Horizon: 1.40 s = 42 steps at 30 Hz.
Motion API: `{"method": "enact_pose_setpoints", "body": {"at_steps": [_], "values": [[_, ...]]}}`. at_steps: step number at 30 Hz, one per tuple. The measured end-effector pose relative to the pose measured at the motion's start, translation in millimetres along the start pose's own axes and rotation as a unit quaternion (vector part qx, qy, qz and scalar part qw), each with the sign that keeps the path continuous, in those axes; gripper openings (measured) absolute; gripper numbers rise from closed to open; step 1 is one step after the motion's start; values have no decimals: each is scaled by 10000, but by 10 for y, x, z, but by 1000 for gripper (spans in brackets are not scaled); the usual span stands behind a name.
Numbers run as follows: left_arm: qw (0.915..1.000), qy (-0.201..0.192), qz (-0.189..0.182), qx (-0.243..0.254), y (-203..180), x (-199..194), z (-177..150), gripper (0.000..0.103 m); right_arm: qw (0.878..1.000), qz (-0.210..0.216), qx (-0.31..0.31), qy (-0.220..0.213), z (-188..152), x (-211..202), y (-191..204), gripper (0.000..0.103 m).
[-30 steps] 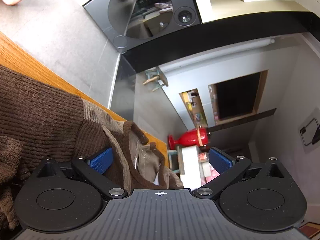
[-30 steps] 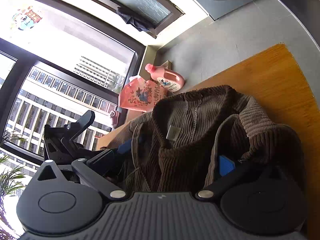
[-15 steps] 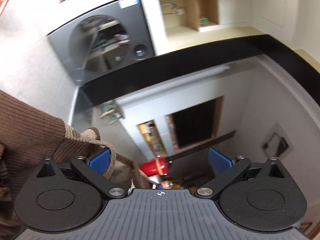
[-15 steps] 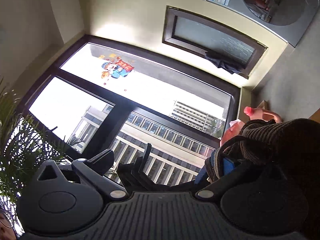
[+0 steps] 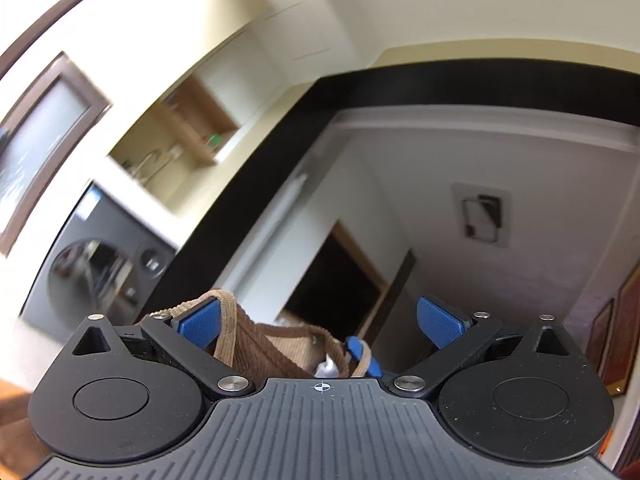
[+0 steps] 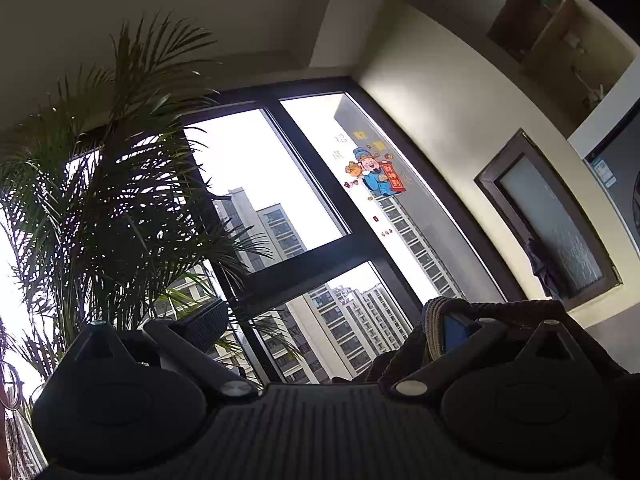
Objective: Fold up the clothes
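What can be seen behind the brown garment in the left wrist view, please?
Behind the brown garment: a dark doorway and a blue finger pad of another gripper. The garment covers that gripper's body.

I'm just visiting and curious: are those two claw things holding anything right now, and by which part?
Neither pinches anything: both sets of fingers are spread. The brown ribbed sweater hangs hooked by its edge over one finger of the left gripper and one of the right gripper.
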<state>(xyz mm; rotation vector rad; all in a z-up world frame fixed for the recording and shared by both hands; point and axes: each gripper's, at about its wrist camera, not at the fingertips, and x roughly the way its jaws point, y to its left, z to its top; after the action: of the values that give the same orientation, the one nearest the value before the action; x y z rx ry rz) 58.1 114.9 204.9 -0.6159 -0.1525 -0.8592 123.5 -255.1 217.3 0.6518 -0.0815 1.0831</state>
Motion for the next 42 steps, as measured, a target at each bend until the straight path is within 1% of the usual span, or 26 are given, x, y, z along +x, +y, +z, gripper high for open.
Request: {"method": "enact_pose_setpoints", "body": {"at_steps": [2,3,5,7,8,9,11,12,13,14,15,16,17,18,19,20,22,25,28,31,34,37,38,39,40,42], "values": [[9972,-521,-349,396,-425,-216,97,103,9971,284,-597,-384,85,-226,465,103],[9947,-775,-400,540,-577,-319,104,103,9945,246,-875,-516,121,-317,667,103],[9871,-1281,-501,825,-882,-525,120,103,9903,77,-1229,-646,189,-470,1036,103],[9775,-1706,-650,1052,-1126,-689,145,103,9858,-119,-1545,-644,258,-552,1325,103],[9728,-1880,-738,1130,-1221,-752,164,103,9835,-224,-1690,-603,293,-572,1446,103],[9703,-1983,-797,1135,-1282,-782,189,103,9813,-316,-1812,-562,323,-592,1554,103],[9711,-2016,-761,1025,-1333,-764,225,103,9830,-376,-1727,-499,358,-582,1604,103],[9726,-1994,-725,955,-1344,-740,241,103,9855,-418,-1587,-433,375,-545,1569,103],[9779,-1821,-629,818,-1310,-674,251,103,9883,-504,-1400,-348,361,-508,1507,103],[9841,-1561,-558,631,-1279,-644,259,103,9901,-622,-1228,-281,328,-442,1409,103],[9901,-1215,-573,407,-1227,-604,251,103,9904,-735,-1135,-277,319,-377,1326,103],[9943,-854,-616,168,-1160,-562,230,103,9900,-842,-1086,-328,306,-352,1268,103],[9961,-446,-752,-120,-1046,-510,166,103,9890,-941,-1072,-388,300,-331,1236,103],[9950,-44,-909,-406,-935,-452,93,103,9878,-1032,-1086,-434,304,-305,1224,103],[9906,334,-1137,-686,-837,-375,-10,103,9869,-1098,-1090,-461,297,-308,1215,103],[9841,666,-1325,-975,-738,-299,-117,103,9867,-1130,-1071,-461,301,-314,1213,103],[9719,1009,-1417,-1586,-545,-162,-352,103,9864,-1157,-1084,-427,301,-311,1235,103],[9611,1297,-1156,-2147,-296,38,-627,103,9855,-1112,-1230,-372,316,-294,1339,103],[9407,1667,-990,-2783,37,219,-922,103,9844,-939,-1449,-327,344,-281,1498,103],[9221,1793,-857,-3319,314,362,-1185,103,9834,-764,-1621,-290,364,-260,1660,103],[9070,1546,-1108,-3758,556,477,-1310,103,9835,-544,-1710,-223,359,-268,1784,103],[9038,1159,-1408,-3873,544,575,-1146,103,9806,-494,-1885,-200,327,-339,1894,103],[9035,1009,-1529,-3874,530,587,-1078,103,9789,-523,-1964,-227,318,-386,1930,103],[9078,783,-1718,-3745,485,521,-963,103,9765,-575,-2057,-280,317,-452,1966,103],[9136,521,-1886,-3564,431,428,-839,103,9740,-628,-2150,-332,316,-519,2002,103],[9301,-96,-2067,-3036,248,160,-547,103,9694,-695,-2318,-420,317,-641,2061,103]]}}
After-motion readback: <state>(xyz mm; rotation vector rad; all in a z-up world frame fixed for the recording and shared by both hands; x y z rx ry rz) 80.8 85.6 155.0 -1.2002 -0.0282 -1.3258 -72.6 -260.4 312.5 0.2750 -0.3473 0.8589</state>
